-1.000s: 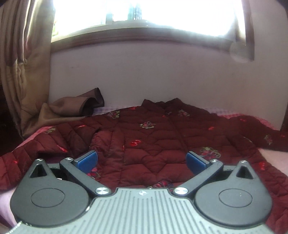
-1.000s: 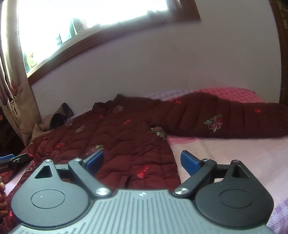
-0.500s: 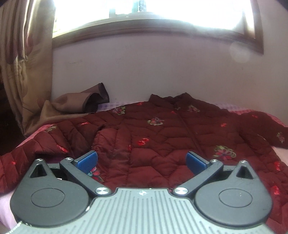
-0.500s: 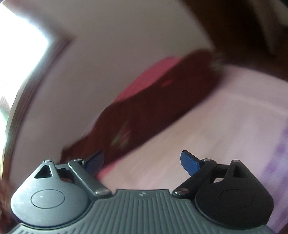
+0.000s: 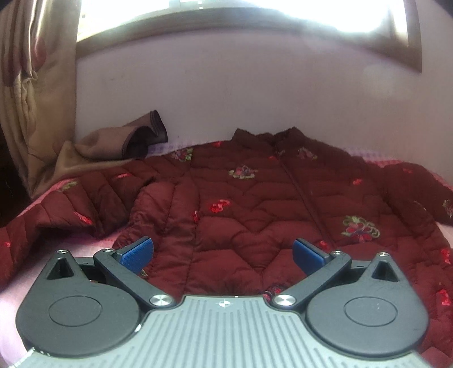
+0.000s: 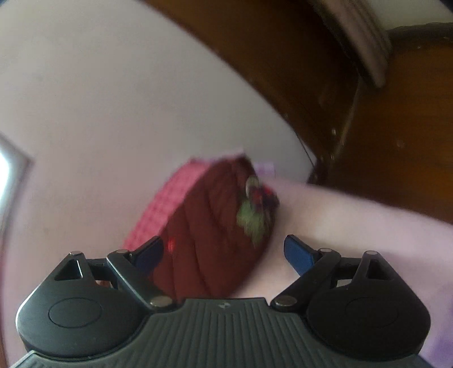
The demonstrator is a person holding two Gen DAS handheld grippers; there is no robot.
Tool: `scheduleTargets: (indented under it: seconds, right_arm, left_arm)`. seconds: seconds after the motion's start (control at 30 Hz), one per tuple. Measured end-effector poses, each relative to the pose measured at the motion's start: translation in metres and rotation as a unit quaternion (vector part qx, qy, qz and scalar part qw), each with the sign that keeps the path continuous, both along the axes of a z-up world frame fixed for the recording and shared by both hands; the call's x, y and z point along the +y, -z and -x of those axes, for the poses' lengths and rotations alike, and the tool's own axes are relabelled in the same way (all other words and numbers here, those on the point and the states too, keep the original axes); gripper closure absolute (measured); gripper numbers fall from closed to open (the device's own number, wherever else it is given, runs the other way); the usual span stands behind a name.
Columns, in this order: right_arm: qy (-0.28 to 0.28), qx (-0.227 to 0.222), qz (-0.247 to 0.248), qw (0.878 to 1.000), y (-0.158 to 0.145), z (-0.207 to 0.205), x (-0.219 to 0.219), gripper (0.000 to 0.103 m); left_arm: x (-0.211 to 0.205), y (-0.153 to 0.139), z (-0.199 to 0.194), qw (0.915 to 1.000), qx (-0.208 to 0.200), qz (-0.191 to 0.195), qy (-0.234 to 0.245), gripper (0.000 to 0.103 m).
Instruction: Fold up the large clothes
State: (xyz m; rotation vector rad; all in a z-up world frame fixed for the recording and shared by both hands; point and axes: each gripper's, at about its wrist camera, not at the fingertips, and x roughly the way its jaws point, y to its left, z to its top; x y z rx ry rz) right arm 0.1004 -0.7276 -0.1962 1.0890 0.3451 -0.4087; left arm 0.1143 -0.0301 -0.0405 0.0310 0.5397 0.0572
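The jacket (image 5: pixel 254 203) lies front up and spread across the bed (image 5: pixel 85 243), collar toward the wall and hem nearest the left gripper (image 5: pixel 223 252), whose jaws stand spread and empty over the hem. To its left the one sleeve (image 5: pixel 65 209) runs out toward the curtain (image 5: pixel 31 85), with a small fold of the body turned over beside it; smoothing that flap first would probably give a cleaner fold. A sensible grip for this gripper looks to be the hem corner or the sleeve near the cuff, taking both quilted layers so the padding does not slip. Further right, the right gripper (image 6: pixel 223 252) also has its jaws wide apart with nothing pinched, and it points at the far sleeve (image 6: pixel 215 226), whose cuff end lies on the bed just ahead of its pads (the view is blurred and tilted, so whether a pad touches the cloth cannot be told). Closing on the cuff itself, not the sheet below, seems the thing to get right, then carrying the sleeve across the chest. Count: one jacket, two sleeves, two grippers, one brown cloth (image 5: pixel 113 141) bunched at the wall, one curtain, one window (image 5: pixel 240 11)
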Motion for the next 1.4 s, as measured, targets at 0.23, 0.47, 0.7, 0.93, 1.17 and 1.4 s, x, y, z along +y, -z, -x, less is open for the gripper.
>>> scheduleTargets:
  seconds: [0.23, 0.47, 0.7, 0.93, 1.17, 1.4]
  right_arm:
    - [0.002, 0.049, 0.026, 0.998, -0.005, -0.039, -0.007, 0.091]
    - [-0.082, -0.078, 0.111, 0.987, -0.134, -0.067, 0.064, 0.092]
    - [-0.231, -0.216, 0.155, 0.936, -0.267, -0.115, 0.235, 0.092]
    - [-0.364, -0.243, 0.099, 0.894, -0.266, -0.168, 0.413, 0.092]
    - [-0.468, -0.158, 0.09, 0.865, -0.185, -0.191, 0.554, 0.092]
    - [-0.497, -0.068, 0.275, 0.82, -0.143, -0.188, 0.607, 0.092]
  left_arm:
    - [0.006, 0.006, -0.005, 0.9997, 0.02, 0.016, -0.005, 0.0]
    - [0.019, -0.004, 0.005, 0.9994, 0.007, 0.034, -0.004, 0.0]
    - [0.044, -0.02, 0.034, 0.9985, -0.022, 0.049, -0.006, 0.0]
    - [0.081, -0.019, 0.058, 0.9974, -0.027, 0.06, -0.029, 0.0]
    - [0.129, -0.001, 0.069, 0.9927, -0.005, 0.093, -0.078, 0.0]
    - [0.167, 0.009, 0.082, 0.9843, 0.004, 0.134, -0.114, 0.0]
